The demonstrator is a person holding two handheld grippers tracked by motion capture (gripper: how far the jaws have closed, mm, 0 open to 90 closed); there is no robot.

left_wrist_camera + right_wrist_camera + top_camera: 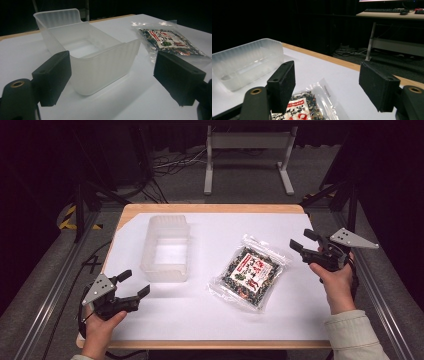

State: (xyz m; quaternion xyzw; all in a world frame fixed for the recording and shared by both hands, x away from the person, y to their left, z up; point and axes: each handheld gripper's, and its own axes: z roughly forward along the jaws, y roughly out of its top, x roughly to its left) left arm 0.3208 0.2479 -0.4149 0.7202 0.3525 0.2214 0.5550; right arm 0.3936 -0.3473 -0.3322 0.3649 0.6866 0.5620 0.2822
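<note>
Both grippers are held low at the near side of the table (210, 209). At about 7 o'clock on the white sheet (210, 315), the left gripper (136, 284) is gripped by a hand (100, 330), its jaws spread wide with nothing between them. They are pointed toward 2 o'clock, at the near end of the bin (166, 247). In the left gripper view, the bin (100, 57) is seen just beyond the jaws, not touched by either, and the packet (172, 41) is seen farther off at the upper right.

At about 3 o'clock, the right gripper (300, 240) is held in the other hand (337, 280), raised off the sheet as far as can be judged from the high view. Its jaws are parted and empty, aimed toward 9 o'clock. In the right gripper view, the packet (307, 105) is seen below and between the jaws without being pressed by them, and the bin (244, 65) lies beyond at the left.

A clear packet of dark dried food with a red-and-white label is laid flat right of centre, tilted on the sheet, just beside the right gripper. A translucent ribbed bin is set upright left of centre, at about 10 o'clock, with its long side running away from the person; it looks empty. Bin and packet are kept apart.
</note>
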